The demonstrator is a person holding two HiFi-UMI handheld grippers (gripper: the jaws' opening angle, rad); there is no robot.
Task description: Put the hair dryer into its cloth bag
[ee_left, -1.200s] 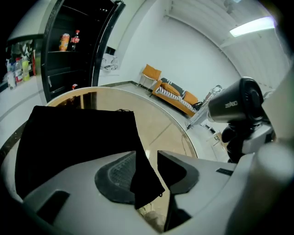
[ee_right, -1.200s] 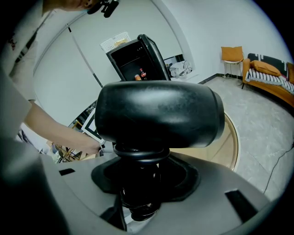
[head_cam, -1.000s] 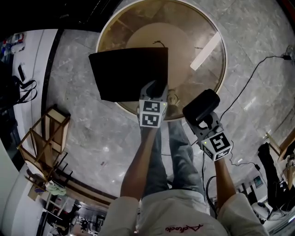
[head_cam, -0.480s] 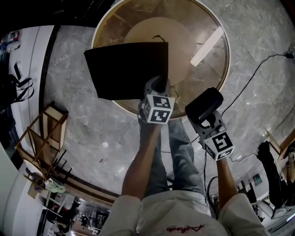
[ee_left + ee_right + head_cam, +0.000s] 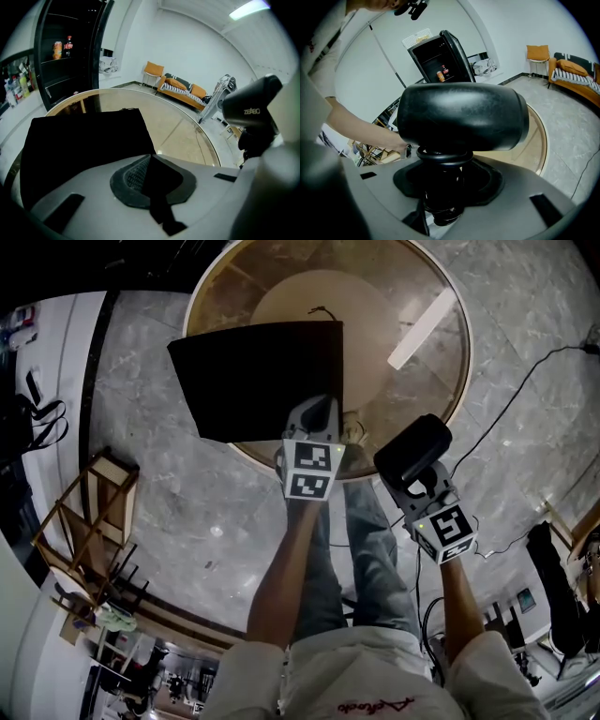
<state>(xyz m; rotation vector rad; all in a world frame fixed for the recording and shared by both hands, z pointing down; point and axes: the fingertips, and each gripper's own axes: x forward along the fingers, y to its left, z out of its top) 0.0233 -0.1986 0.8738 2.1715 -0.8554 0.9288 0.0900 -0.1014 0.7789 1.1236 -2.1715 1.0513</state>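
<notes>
Cloth bag [image 5: 253, 381], black and flat, lies on the round glass desk [image 5: 412, 381], one corner overhanging the desk's rim. The left tongs [image 5: 320, 416] have just been closing and now pinch the bag's edge nearest the person. The right tongs [image 5: 419, 486] clamp the handle of the black hair dryer [image 5: 412, 448], held off the desk, just beside its near rim.

The black hair dryer [image 5: 253, 101] carries pale lettering on its barrel reading roughly "ZEBEO", while red print on the shirt [image 5: 356, 673] stays illegible.
</notes>
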